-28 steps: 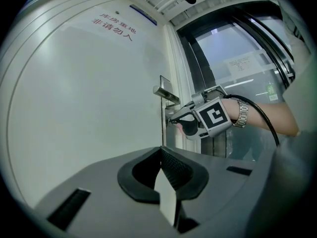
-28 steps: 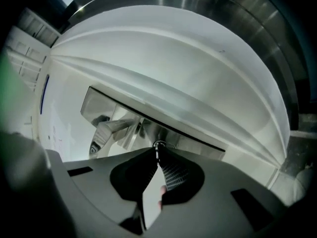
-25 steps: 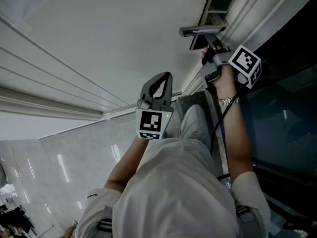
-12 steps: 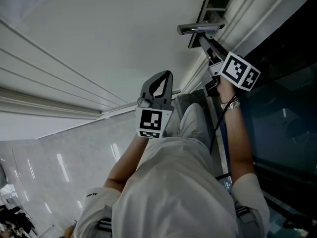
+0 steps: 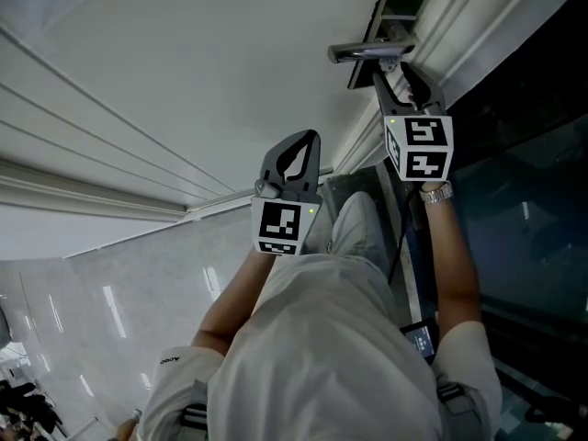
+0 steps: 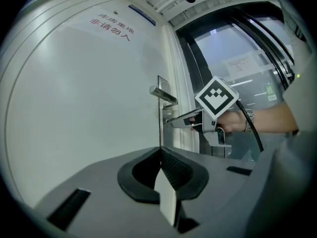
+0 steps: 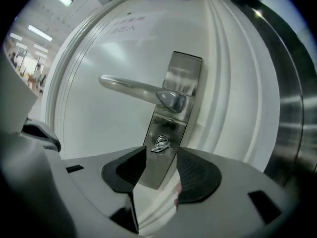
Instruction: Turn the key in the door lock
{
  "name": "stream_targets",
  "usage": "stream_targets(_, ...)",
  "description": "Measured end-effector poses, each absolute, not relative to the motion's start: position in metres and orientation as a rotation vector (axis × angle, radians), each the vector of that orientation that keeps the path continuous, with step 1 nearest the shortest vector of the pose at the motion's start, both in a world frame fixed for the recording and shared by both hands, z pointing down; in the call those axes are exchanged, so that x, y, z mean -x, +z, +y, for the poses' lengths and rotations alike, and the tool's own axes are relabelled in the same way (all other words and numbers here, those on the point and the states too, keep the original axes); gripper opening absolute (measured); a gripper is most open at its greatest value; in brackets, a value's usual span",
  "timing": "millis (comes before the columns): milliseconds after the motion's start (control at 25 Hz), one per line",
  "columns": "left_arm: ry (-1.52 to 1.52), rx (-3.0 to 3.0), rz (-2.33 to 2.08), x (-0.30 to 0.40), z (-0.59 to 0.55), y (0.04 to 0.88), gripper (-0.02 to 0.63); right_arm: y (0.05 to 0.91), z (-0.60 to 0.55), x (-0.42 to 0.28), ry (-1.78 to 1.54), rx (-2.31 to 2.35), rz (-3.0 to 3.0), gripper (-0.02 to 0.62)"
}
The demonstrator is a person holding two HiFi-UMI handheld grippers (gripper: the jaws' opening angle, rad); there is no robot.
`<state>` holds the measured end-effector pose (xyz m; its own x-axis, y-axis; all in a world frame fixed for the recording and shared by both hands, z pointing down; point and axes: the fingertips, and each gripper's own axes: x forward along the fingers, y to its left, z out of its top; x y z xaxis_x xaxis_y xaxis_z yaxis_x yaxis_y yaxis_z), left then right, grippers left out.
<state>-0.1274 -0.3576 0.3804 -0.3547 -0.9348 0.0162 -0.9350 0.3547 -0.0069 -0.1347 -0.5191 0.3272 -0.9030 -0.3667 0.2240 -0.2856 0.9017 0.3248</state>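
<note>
Head view: the right tool reaches the door under the lever handle, the left tool held back. Left gripper view: its jaws sit together, empty. Right gripper view: jaws just opened, apart beside the key in the lock plate, not touching it; the turn seems done, withdrawal remains.

Lever handle juts out just above the key — no clear way in from over it. Door frame ridges crowd one side — flat door panel leaves the other free.
</note>
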Motion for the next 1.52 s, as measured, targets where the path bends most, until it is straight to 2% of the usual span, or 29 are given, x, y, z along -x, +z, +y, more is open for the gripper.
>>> stream_targets(240, 0.025, -1.771, -2.583, 0.128, -0.356, 0.383, 0.009, 0.327, -0.519, 0.140, -1.103, -0.551, -2.482, 0.165)
stream_targets(440, 0.029, -1.761, -2.588, 0.127, -0.352, 0.384, 0.009, 0.328, -0.521, 0.144, -1.407, -0.566, -2.300, 0.164)
stream_targets(920, 0.032, -1.757, -2.592, 0.125, -0.350, 0.383, 0.009, 0.339, -0.519, 0.155, -1.695, -0.531, -2.016, 0.160)
stream_targets(1040, 0.030, -1.760, -2.591, 0.123, -0.350, 0.383, 0.009, 0.336, -0.522, 0.155, -1.749, -0.570, -1.980, 0.104)
stream_targets(1240, 0.033, -1.742, -2.594, 0.127, -0.348, 0.385, 0.009, 0.337, -0.521, 0.156, -1.860, -0.564, -1.904, 0.101)
stream_targets(1520, 0.052, -1.782, -2.565, 0.119, -0.357, 0.388, 0.009, 0.339, -0.521, 0.156, -2.044, -0.547, -1.731, 0.065)
